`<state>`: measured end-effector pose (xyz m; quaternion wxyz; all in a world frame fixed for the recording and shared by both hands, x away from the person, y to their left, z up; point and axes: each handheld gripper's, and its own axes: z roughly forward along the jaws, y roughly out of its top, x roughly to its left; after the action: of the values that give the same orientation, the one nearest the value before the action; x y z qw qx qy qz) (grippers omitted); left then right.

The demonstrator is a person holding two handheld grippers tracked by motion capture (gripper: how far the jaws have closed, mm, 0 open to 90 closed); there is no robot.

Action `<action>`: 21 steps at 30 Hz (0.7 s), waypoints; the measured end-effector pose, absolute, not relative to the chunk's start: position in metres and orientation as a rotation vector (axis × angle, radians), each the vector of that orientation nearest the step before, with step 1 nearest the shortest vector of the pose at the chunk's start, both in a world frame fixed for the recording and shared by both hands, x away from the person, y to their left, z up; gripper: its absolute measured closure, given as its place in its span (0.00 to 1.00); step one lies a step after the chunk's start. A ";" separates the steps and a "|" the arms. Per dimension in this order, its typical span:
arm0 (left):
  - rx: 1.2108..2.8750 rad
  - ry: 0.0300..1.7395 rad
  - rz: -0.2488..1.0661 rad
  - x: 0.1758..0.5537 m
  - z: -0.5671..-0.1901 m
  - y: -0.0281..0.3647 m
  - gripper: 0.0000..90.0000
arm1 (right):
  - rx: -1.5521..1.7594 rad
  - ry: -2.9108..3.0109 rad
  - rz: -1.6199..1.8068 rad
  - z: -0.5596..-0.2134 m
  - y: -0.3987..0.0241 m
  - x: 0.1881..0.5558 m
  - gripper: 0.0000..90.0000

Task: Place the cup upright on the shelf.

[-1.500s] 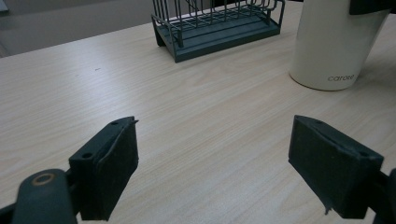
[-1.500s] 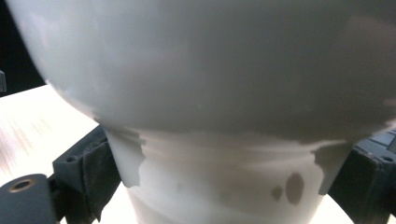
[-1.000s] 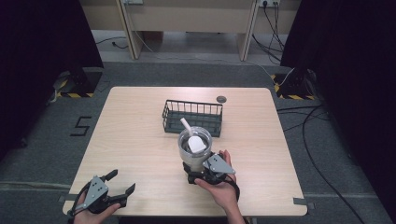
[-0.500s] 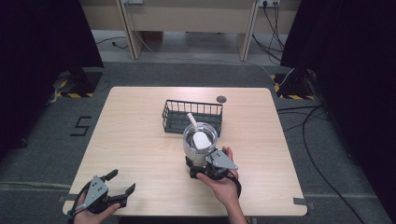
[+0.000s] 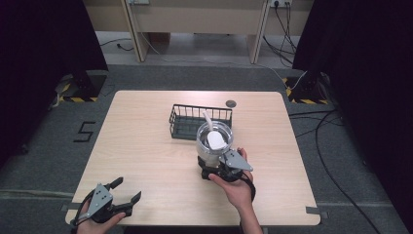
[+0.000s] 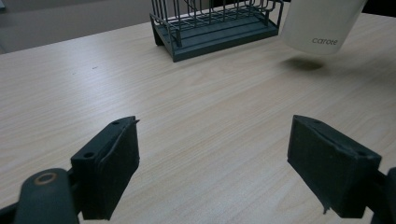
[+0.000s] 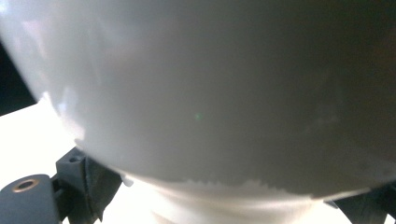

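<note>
Frosted cup (image 5: 213, 145) clamped between right gripper (image 5: 220, 168) fingers, lifted off table (image 5: 146, 146)

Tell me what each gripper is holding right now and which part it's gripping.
The right gripper holds the translucent white cup by its lower body near the base, lifted off the table. The left gripper is open, holding nothing.

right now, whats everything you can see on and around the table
cup: 1, translucent white, held off the table in front of the basket
white piece: 1, white, inside the cup
basket: 1, dark wire, table's far middle
round disc: 1, dark, far edge of the table
table: 1, light wood
number 5: 1, black, floor at left
right gripper: 1, black, fingers shut on the cup
left gripper: 1, black, fingers open, near left corner
</note>
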<state>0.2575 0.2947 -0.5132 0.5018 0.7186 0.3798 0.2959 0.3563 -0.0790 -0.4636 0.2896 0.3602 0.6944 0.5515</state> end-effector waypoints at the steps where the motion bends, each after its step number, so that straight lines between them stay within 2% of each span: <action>1: 1.734 0.919 0.715 0.257 -0.513 0.295 0.18 | 0.965 1.849 1.478 -0.463 -0.079 0.357 0.11; 21: 1.731 0.921 0.710 0.257 -0.513 0.295 0.18 | 1.009 1.837 1.431 -0.434 -0.084 0.389 0.11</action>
<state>0.2574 0.2952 -0.5128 0.5041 0.7169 0.3815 0.2940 0.3892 -0.0838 -0.4340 0.2973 0.3795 0.6912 0.5384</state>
